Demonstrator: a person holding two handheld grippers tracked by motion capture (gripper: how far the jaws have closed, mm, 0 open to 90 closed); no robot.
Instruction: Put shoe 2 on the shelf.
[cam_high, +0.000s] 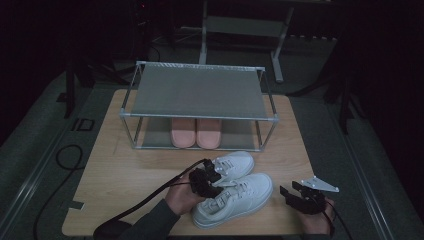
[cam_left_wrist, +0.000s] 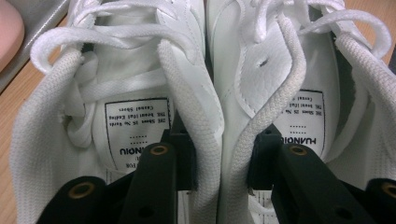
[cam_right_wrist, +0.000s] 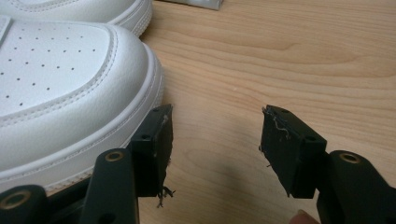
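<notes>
A dim room, seen from above: a light wooden surface (cam_high: 120, 170) carries a low metal shoe rack (cam_high: 197, 92) with a grey mesh top shelf. On the rack's lower shelf sits a pair of pink slippers (cam_high: 196, 132), side by side, toes toward the viewer.

In front of the rack, toward the near edge, lies a pair of white lace-up sneakers (cam_high: 235, 192), touching each other along their inner sides and angled with the toes pointing to the right and away. The farther sneaker lies just in front of the rack; the nearer one sits close to the surface's front edge.

The left gripper (cam_high: 204, 181), held in the person's left hand (cam_high: 181, 199), reaches down into the heel openings of the sneakers. In the left gripper view its two black fingers (cam_left_wrist: 161, 163) stand one inside each shoe, over the printed insole labels, with the two adjoining inner collars between them. The collars are squeezed together and the fingers press against them, so the left gripper grips both sneakers by their inner walls.

The right gripper (cam_high: 295, 196) rests to the right of the sneakers, near the front edge, with a grey three-cornered plate on top. In the right gripper view its fingers (cam_right_wrist: 156, 144) stand wide apart with bare wood between them; one finger lies just beside the toe of the nearer sneaker, holding nothing.
</notes>
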